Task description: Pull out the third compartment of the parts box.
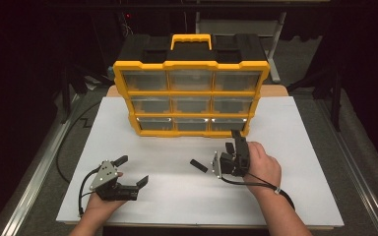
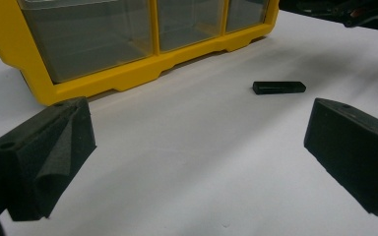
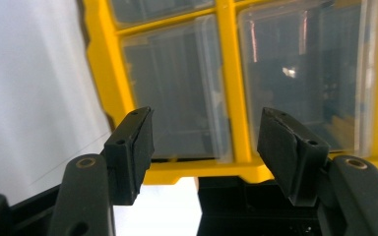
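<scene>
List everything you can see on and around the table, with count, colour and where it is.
Drawer organiser: one, yellow frame, black top, yellow handle, nine clear drawers; standing at the far middle of the board.
Small flat bar: one, black; lying on the board in front of the organiser, between the grippers.
Board: one, white; covering the tabletop.
Left gripper: one, black with a grey plate; near left, jaws open, empty.
Right gripper: one, black; near the organiser's bottom right drawer, jaws open, empty.
Hands: two, one holding each gripper.
</scene>
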